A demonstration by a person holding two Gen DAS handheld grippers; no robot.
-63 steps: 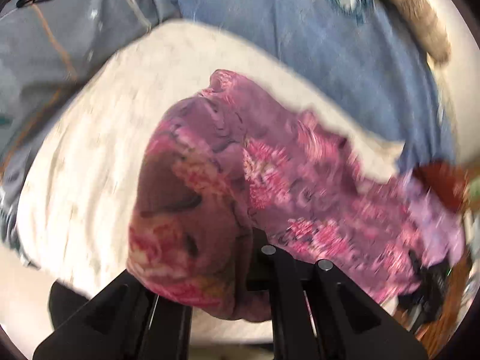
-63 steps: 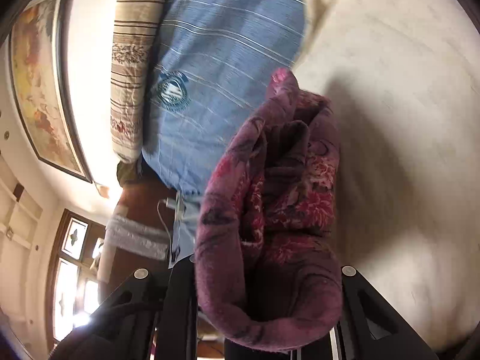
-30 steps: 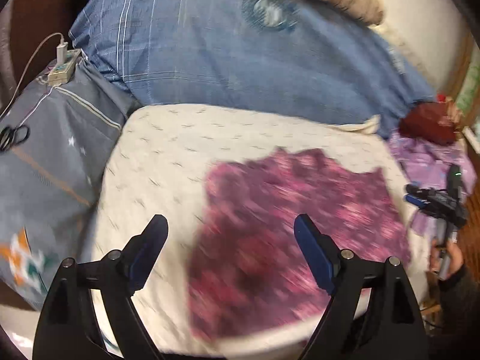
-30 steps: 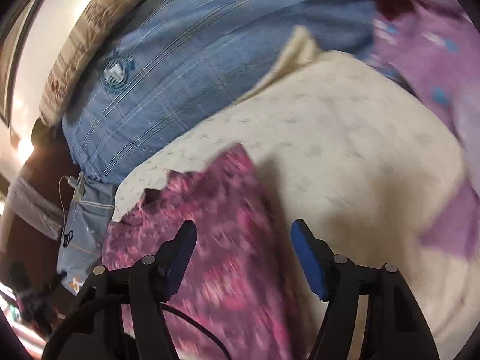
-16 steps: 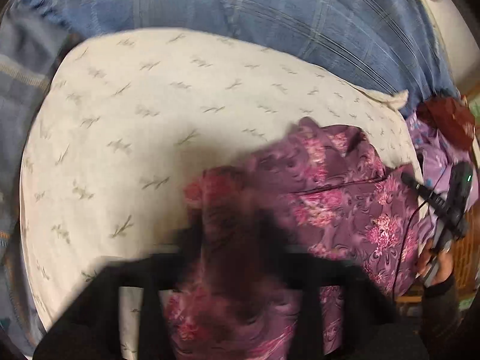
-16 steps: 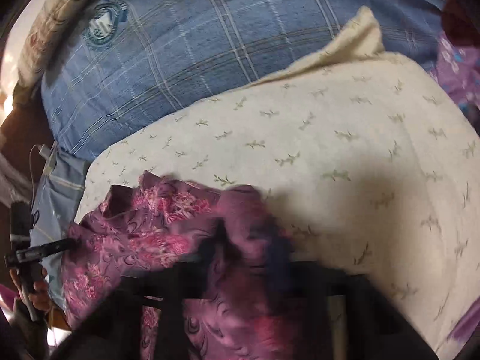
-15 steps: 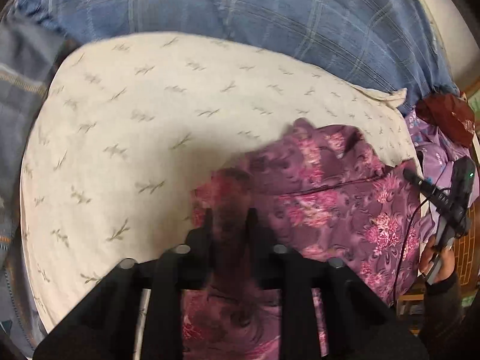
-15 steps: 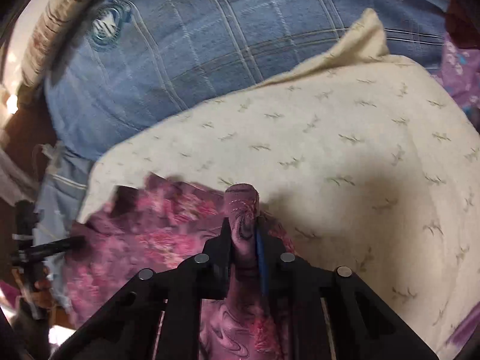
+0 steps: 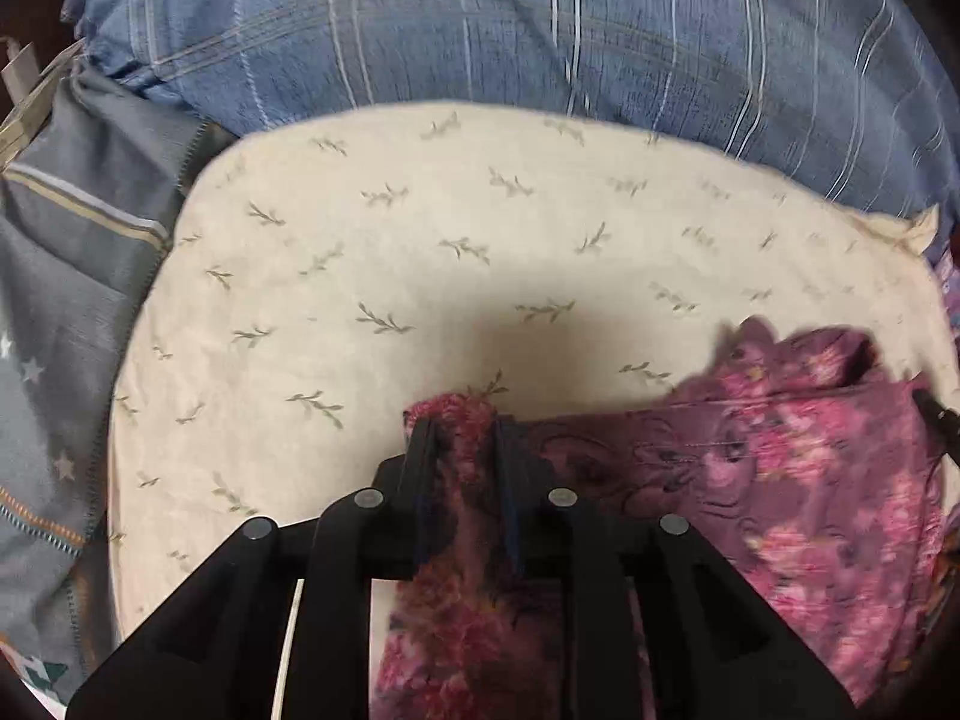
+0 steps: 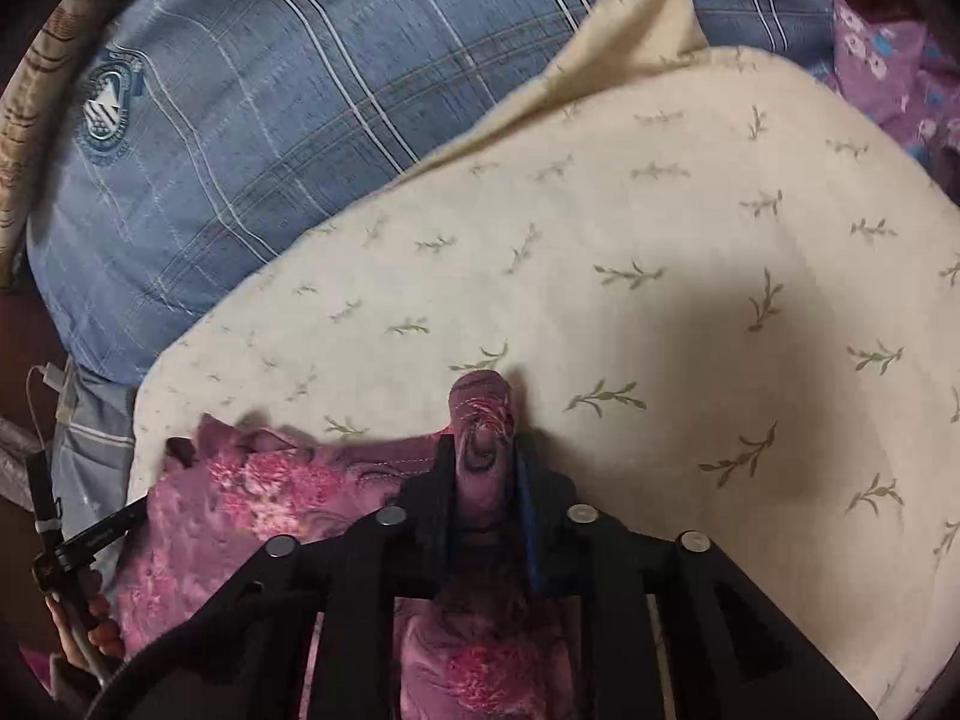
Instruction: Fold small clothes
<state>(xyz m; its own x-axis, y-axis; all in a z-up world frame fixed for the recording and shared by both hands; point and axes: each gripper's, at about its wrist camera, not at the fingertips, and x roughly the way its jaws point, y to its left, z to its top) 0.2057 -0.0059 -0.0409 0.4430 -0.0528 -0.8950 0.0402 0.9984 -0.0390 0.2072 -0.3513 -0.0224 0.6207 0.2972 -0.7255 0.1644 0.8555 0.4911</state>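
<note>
1. Where the counting begins: one purple floral garment (image 9: 798, 480), seen again from the right wrist (image 10: 264, 516), spread low on one cream pillow (image 9: 456, 276) printed with small green sprigs (image 10: 690, 252).
2. Behind the pillow, one blue plaid cushion (image 9: 480, 24), with a round crest badge (image 10: 107, 108) visible only from the right wrist.
3. At the left edge, one grey striped cloth (image 9: 66, 276) with small stars.
4. At the far right, one lilac patterned fabric (image 10: 888, 78), just beside the pillow's corner.
5. Two grippers in all, one per view.
6. Left gripper (image 9: 459, 426): jaws drawn nearly together, parted only by the bunched fold of garment pinched between them; a tuft of pink cloth pokes out past the fingertips (image 9: 423, 438), over the pillow.
7. Right gripper (image 10: 483, 450): likewise closed down to the thickness of the cloth, clamping a rolled edge of the same garment, whose end juts beyond the tips; blue pad (image 10: 527, 498) pressed to the fabric.
8. From the right wrist, at lower left, a hand (image 10: 90, 618) around the other gripper's handle, beside the garment's far edge.
9. Between the two pinched points, a stitched edge of the garment stretched across the pillow's near side; rest of the cloth trailing toward both cameras.
</note>
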